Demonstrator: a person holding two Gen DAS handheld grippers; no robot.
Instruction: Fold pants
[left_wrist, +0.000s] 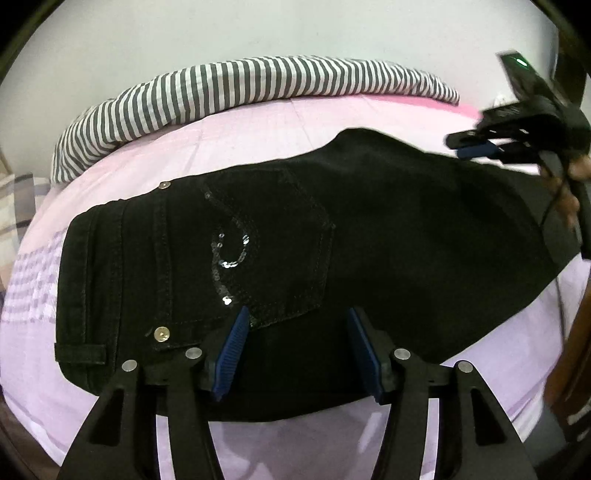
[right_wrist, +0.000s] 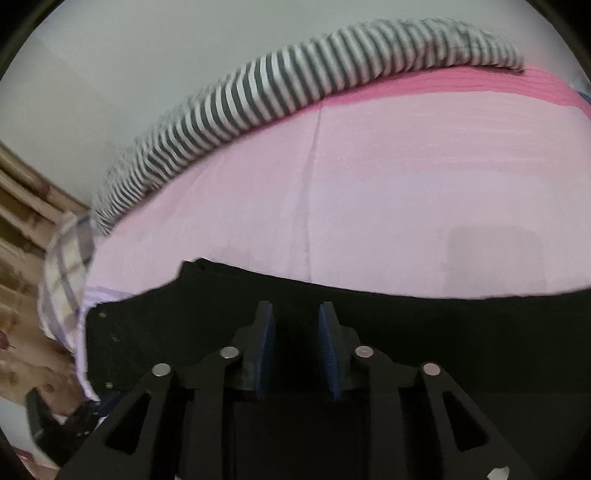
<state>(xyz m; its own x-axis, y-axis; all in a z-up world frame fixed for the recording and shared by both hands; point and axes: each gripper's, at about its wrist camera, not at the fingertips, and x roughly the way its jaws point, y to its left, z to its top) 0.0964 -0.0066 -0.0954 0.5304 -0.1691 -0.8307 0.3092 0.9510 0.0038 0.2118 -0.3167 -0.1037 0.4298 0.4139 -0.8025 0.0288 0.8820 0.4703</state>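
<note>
The pants (left_wrist: 280, 236) were black denim, lying flat across the pink bed sheet (left_wrist: 258, 140), folded lengthwise so one back pocket (left_wrist: 273, 243) faced up. That pocket carried a curl of sequins (left_wrist: 229, 251) and pale stitching, and two brass rivets showed near the waistband (left_wrist: 85, 280), which lay ahead and to the left of the left gripper (left_wrist: 297, 354). That gripper hovered over the near edge of the pants with its blue-padded fingers (left_wrist: 231, 354) spread wide and nothing between them.

The left wrist view alone showed the pocket detail, the belt loop and the right gripper (left_wrist: 480, 146) far ahead to the right, over the leg end of the pants, held by a hand (left_wrist: 569, 192). Its blue pads looked close together there, but whether cloth lay between them could not be told.

The right wrist view showed what the other did not: the right gripper (right_wrist: 295, 350) with its fingers parted by a moderate gap, over plain black cloth (right_wrist: 406, 332), and no fabric visibly pinched. It also showed the bright pink band (right_wrist: 443, 88) of the sheet beyond, a checked cloth (right_wrist: 66, 266) at the far left, and the striped bolster (right_wrist: 295, 85) along the wall.
</note>
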